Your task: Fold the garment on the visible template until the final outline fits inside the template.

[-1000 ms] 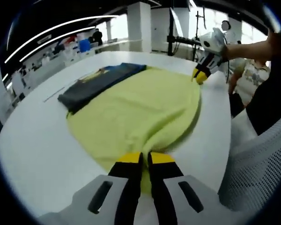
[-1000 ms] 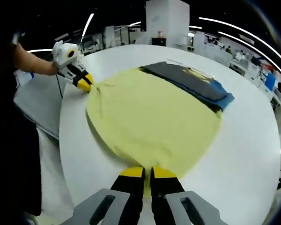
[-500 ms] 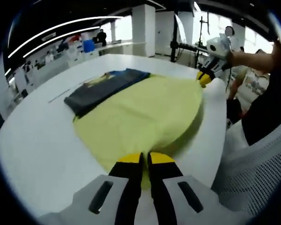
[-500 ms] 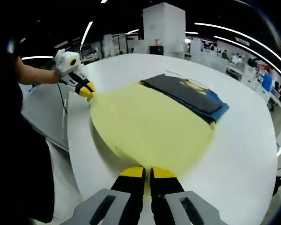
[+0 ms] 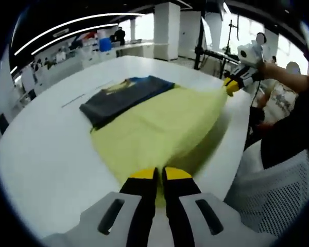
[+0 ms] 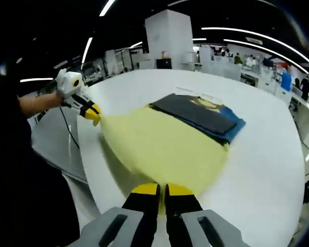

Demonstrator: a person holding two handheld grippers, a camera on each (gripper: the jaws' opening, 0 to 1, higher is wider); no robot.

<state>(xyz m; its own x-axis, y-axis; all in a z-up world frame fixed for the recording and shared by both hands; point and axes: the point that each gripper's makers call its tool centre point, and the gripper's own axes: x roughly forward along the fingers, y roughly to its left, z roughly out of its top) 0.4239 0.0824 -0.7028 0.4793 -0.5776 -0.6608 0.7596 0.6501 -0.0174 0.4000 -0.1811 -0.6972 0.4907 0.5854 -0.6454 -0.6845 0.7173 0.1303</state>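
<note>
Between our two tools the yellow cloth [image 5: 159, 128] hangs stretched over the desk [image 5: 46, 154]; left tool [image 5: 159, 177] and right tool [image 6: 161, 193] each pinch one corner, dark folded garment [image 6: 195, 116] beyond.

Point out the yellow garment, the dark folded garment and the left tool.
yellow garment [image 5: 159, 123], left gripper view, middle of the cloth.
dark folded garment [image 6: 195, 113], right gripper view, its top face.
left tool [image 5: 159, 177], left gripper view, between its tips.

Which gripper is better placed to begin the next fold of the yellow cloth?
Neither clearly: the left gripper and the right gripper are each shut on an end of the yellow cloth garment, lifted taut off the white round table. They likely move together.
</note>
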